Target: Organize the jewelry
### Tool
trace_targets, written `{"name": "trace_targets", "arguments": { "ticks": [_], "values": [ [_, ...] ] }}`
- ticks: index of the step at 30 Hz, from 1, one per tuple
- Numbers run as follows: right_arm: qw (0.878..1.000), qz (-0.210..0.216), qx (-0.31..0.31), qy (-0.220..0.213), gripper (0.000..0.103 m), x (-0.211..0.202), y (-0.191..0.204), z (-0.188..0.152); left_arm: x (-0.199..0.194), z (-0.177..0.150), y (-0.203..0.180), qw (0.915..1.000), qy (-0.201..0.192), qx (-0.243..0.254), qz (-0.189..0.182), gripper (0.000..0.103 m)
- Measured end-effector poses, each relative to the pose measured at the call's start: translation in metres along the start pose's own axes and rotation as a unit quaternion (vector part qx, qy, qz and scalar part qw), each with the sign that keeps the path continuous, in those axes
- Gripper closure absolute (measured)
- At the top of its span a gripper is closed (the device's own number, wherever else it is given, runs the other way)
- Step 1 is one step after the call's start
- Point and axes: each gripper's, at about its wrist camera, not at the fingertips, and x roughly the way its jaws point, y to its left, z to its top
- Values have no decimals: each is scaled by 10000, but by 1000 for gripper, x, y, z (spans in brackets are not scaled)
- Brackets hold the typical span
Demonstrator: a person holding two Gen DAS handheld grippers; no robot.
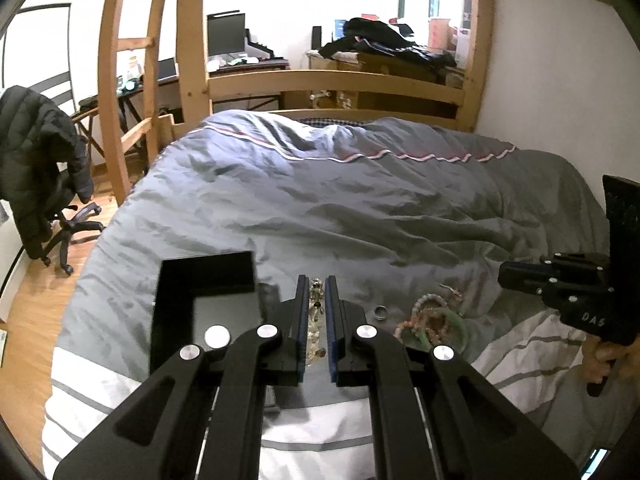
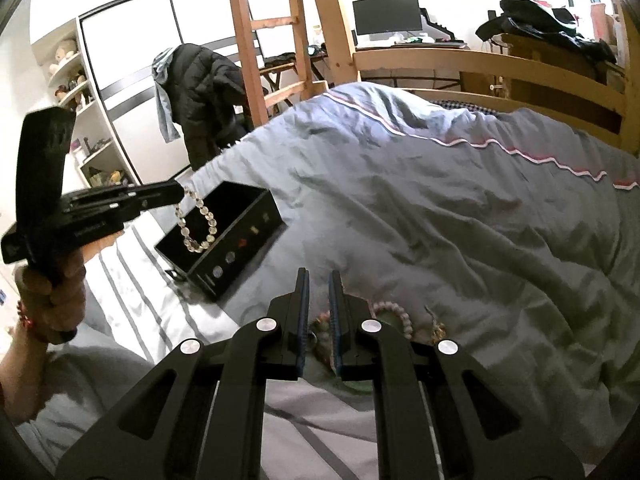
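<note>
My left gripper point(image 1: 316, 280) is shut on a clear-bead bracelet point(image 1: 317, 300). In the right wrist view the bracelet point(image 2: 198, 228) hangs in a loop from the left gripper point(image 2: 182, 192), over the open black jewelry box point(image 2: 244, 248). The box point(image 1: 208, 276) lies on the bed just left of the left fingers. My right gripper point(image 2: 319, 276) is shut with nothing in it, raised above a jewelry pile. That pile holds a pink bead bracelet point(image 2: 396, 312) and green pieces point(image 1: 436, 324), with a silver ring point(image 1: 380, 313) beside it. The right gripper point(image 1: 502, 276) shows at the right edge.
Everything lies on a rumpled grey duvet point(image 1: 320, 200) over a white striped sheet point(image 2: 132, 264). A wooden bed rail point(image 1: 332, 80) and ladder point(image 2: 256, 40) stand beyond. An office chair with a black jacket point(image 1: 36, 152) is at the left. A person's hand point(image 2: 52, 292) holds the left handle.
</note>
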Motion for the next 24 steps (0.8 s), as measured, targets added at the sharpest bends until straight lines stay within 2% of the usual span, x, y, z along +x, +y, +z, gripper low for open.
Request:
{"name": "trace_targets", "arguments": {
  "ticks": [6,10,11,12,14,17,22,23,24],
  "values": [
    [9999,-94,109,69,92,6,0,11,-1,0,12,9999,-22,-98,22,95],
    [9981,-325,61,517,84,27,-5,2,-1,0,13,9999,-28,-93,25,95],
    [9972,-405,27,621,73,33,-6,-1,0,0,13,10000,-32,-87,26,95],
    [9963,-438,11,737,58,39,-7,-5,0,-1,13,10000,-35,-85,21,95],
    [9946,-441,-20,935,48,53,-9,-15,2,-1,14,10000,-30,-84,9,95],
    [9903,-502,-130,1289,48,78,-10,-30,4,-2,15,10000,-6,-92,-17,95],
    [9839,-454,51,1727,73,114,-19,-49,8,-4,9,10000,47,-32,-10,95],
    [9830,-413,121,1787,84,118,-22,-52,9,-3,9,10000,54,-25,-10,95],
    [9832,-331,202,1783,89,119,-25,-52,10,-4,8,10000,69,-9,-2,95]
  ]
}}
